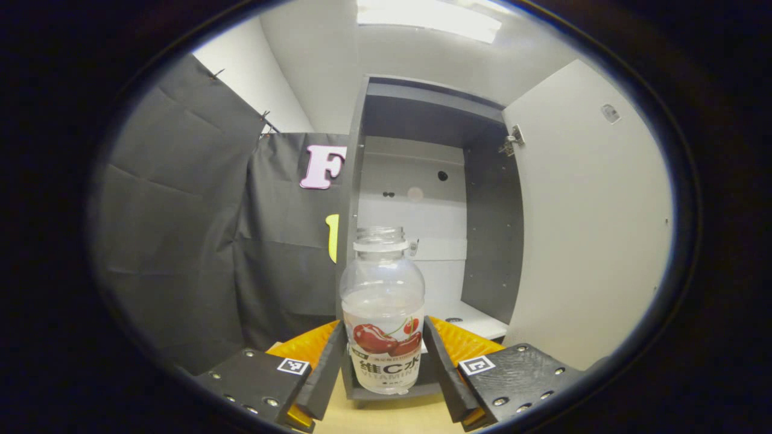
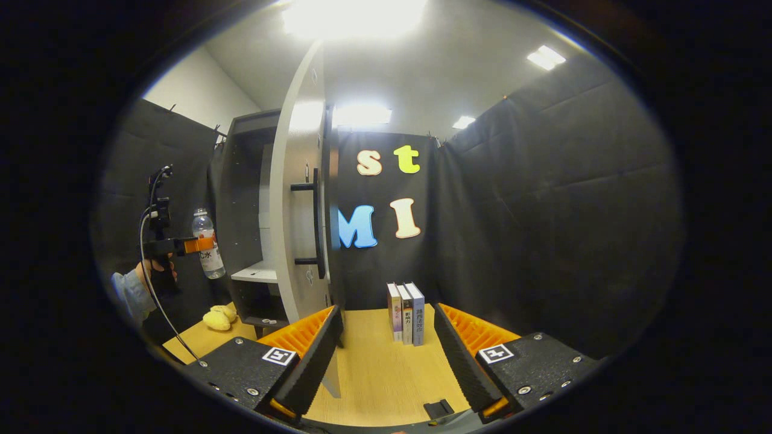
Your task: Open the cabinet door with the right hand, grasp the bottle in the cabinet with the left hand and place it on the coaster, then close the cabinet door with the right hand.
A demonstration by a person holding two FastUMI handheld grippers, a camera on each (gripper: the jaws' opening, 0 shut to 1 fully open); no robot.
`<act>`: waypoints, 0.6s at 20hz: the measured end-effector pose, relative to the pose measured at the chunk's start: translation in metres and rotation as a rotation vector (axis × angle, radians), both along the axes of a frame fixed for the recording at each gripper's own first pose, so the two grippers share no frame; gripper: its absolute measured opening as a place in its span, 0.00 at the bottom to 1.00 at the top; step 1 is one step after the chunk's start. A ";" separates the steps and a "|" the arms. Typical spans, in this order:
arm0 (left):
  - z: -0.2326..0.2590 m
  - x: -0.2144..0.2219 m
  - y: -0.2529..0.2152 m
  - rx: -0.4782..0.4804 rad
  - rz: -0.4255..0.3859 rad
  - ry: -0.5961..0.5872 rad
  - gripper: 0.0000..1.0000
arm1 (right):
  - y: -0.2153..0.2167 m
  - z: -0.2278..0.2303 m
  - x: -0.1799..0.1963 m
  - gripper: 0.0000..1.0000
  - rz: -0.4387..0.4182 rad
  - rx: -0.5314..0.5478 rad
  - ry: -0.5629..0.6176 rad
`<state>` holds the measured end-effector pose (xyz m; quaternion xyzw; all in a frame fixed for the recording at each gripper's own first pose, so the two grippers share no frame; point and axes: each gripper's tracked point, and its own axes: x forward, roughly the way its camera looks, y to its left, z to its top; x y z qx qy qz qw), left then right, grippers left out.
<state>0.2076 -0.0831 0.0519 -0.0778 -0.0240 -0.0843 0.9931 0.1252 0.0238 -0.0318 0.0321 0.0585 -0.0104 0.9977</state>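
Door (image 2: 295, 199) open; left gripper (image 1: 383, 355) clamped on bottle (image 1: 382, 313), outside cabinet (image 1: 422, 199). Right gripper (image 2: 386, 355) jaws apart, empty. Left: coaster placement, door closing.

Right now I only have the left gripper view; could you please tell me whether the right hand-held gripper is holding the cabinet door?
Observer: No, the right hand-held gripper is open and empty; the cabinet door stands ahead on its left.
Operator: Is the bottle outside the cabinet?
Observer: Yes, the left hand-held gripper holds the bottle in the air in front of the cabinet.
Operator: What lies under it?
Observer: A yellow soft object on the table.
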 end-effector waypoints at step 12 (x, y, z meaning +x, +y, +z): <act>-0.101 -0.071 -0.001 -0.025 -0.068 0.095 0.73 | -0.002 0.002 0.011 0.94 -0.012 0.039 -0.004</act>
